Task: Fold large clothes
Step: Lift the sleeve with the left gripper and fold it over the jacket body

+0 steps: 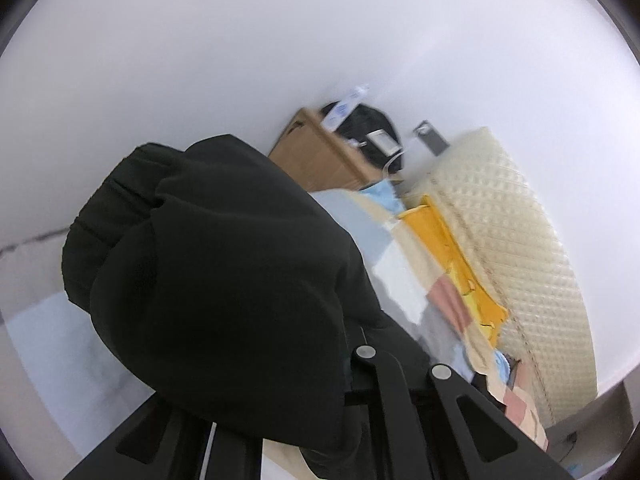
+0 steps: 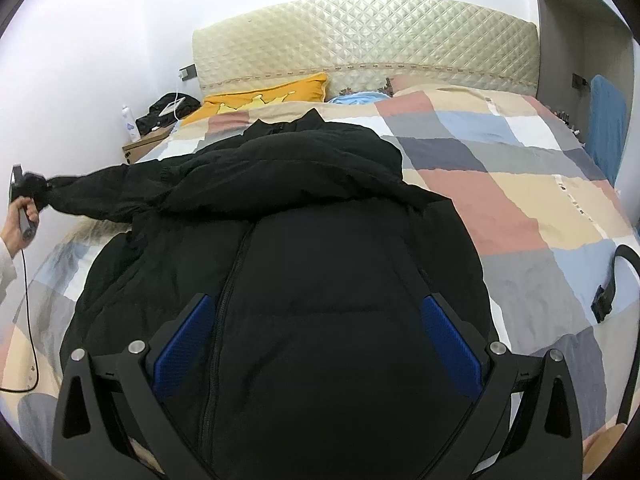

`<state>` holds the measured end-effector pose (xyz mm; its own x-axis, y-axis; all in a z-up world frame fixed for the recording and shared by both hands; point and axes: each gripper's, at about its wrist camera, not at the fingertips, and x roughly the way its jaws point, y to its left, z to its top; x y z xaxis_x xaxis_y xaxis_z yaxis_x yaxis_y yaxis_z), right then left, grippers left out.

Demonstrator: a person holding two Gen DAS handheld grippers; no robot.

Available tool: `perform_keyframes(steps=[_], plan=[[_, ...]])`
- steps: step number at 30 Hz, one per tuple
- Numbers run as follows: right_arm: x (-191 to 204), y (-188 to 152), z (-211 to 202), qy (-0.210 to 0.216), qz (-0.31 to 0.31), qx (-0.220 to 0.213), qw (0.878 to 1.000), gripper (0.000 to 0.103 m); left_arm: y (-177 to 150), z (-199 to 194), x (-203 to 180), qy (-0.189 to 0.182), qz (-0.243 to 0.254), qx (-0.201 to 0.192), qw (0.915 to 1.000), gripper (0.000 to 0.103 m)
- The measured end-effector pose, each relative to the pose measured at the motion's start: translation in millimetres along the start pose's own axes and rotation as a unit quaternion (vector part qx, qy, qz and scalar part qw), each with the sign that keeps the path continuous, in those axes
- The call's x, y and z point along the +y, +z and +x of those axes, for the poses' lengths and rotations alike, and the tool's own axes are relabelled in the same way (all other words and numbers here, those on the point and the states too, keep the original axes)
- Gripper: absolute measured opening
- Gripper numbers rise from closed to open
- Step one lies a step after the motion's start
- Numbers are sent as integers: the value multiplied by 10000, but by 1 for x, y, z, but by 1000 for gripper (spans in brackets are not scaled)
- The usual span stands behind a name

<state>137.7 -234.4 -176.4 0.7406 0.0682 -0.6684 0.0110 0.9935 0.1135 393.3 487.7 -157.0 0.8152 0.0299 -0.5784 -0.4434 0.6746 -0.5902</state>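
Observation:
A black puffer jacket (image 2: pixel 320 240) lies front up on the checkered bedspread (image 2: pixel 520 200), collar toward the headboard, zipper closed. One sleeve (image 2: pixel 96 192) is stretched out to the left, off the bed's edge. My left gripper (image 2: pixel 24 188) is shut on that sleeve's cuff and holds it up in the air; in the left wrist view the black sleeve (image 1: pixel 208 260) bunches over the fingers and hides them. My right gripper (image 2: pixel 320 336) is open, its blue pads (image 2: pixel 448 344) spread wide just above the jacket's lower front.
A quilted cream headboard (image 2: pixel 360 36) stands at the far end with a yellow pillow (image 2: pixel 264 94) and a blue pillow (image 2: pixel 356 100). A wooden nightstand (image 2: pixel 140 146) with a bottle and dark items stands at far left. A black strap (image 2: pixel 616 284) lies at right.

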Motion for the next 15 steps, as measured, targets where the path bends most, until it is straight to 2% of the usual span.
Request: perform_keyframes(steps=[9,15], plan=[[-9,-5,-15,183,-130,-97,9997,103,0,-72,-106,-316,754,-241,9964,9],[-23,-8,-26,260,-73,-254,9993,103,-30,-109,-174,-545,1305,-254,9896,9]])
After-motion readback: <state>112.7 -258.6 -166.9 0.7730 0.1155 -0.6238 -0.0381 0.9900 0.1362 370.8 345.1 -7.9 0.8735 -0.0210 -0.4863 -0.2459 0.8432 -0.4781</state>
